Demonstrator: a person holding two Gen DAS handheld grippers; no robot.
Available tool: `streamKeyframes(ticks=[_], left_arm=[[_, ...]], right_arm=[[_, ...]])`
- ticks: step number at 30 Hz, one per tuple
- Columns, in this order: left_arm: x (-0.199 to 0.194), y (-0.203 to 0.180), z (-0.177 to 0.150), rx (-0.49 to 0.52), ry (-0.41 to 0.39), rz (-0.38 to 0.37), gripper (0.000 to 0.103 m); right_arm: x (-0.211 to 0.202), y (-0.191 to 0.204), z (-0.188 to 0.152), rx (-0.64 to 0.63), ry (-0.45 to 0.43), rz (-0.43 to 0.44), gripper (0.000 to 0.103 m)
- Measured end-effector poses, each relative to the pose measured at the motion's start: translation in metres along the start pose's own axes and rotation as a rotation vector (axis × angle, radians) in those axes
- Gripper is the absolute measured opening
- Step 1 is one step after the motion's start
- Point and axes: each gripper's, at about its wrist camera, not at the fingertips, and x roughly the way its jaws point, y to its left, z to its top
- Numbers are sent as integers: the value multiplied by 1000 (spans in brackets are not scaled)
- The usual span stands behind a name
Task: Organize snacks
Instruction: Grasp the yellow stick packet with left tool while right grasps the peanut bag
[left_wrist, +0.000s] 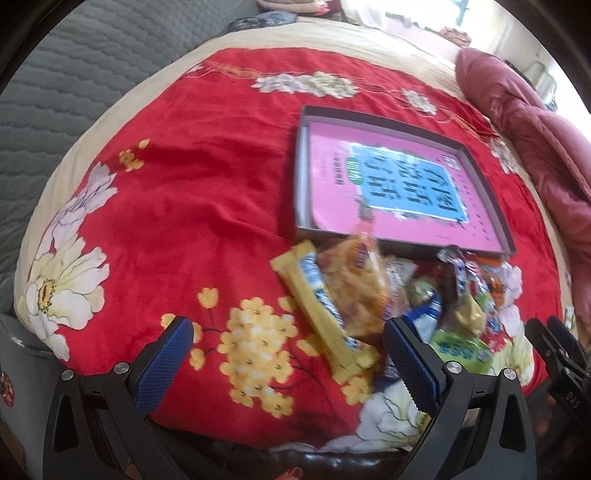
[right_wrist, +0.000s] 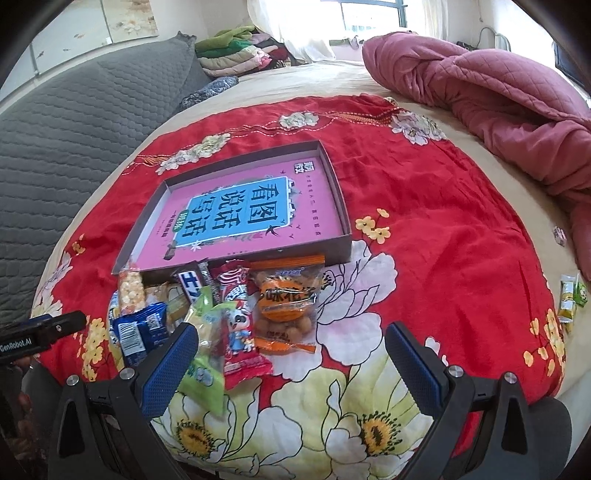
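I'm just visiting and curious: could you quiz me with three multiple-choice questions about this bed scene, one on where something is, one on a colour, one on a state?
1. Where does the heap of wrapped snacks lie?
A. inside the shallow cardboard box
B. on the red floral blanket, by the box's near wall
C. on the grey quilted cover

2. What colour is the book lying in the shallow cardboard box?
A. pink with a blue panel
B. green
C. black

3. How do the right gripper's jaws stand?
A. shut on a packet
B. shut on nothing
C. open, holding nothing

Answers: 1 B, the packets rest on the red floral blanket outside the box. 2 A, the pink book shows a blue panel. 3 C, the blue pads stand wide apart.
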Motion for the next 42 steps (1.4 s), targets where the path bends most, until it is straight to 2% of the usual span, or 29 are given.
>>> streamKeyframes(ticks=[11, 16, 23, 26, 29, 31, 32, 37, 39, 42], left_arm=[[37, 30, 4, -112, 107, -45, 102], [55, 30, 6, -119, 147, -65, 102], [71, 17, 11, -101, 166, -98, 101], [70, 19, 10, -116, 147, -121, 98], [70, 24, 12, -146, 132, -161, 84], [70, 24, 14, -147, 132, -171, 70], [70, 22, 14, -147, 130, -178, 67], [66, 8, 16, -108, 101, -191, 36], [67, 4, 15, -94, 97, -191, 28], [67, -2, 16, -74, 90, -175, 27]], right_arm=[[19, -9, 2, 18, 27, 15, 102], [26, -11, 2, 27, 36, 24, 102], [36, -12, 2, 28, 57, 36, 101], [42, -15, 2, 35, 64, 27, 101], [50, -19, 3, 47, 86, 21, 97], [55, -22, 5, 50, 98, 16, 94], [57, -22, 6, 49, 99, 9, 92], [67, -18, 10, 35, 100, 17, 88], [71, -13, 12, 20, 105, 18, 87], [77, -9, 14, 16, 115, 43, 83]])
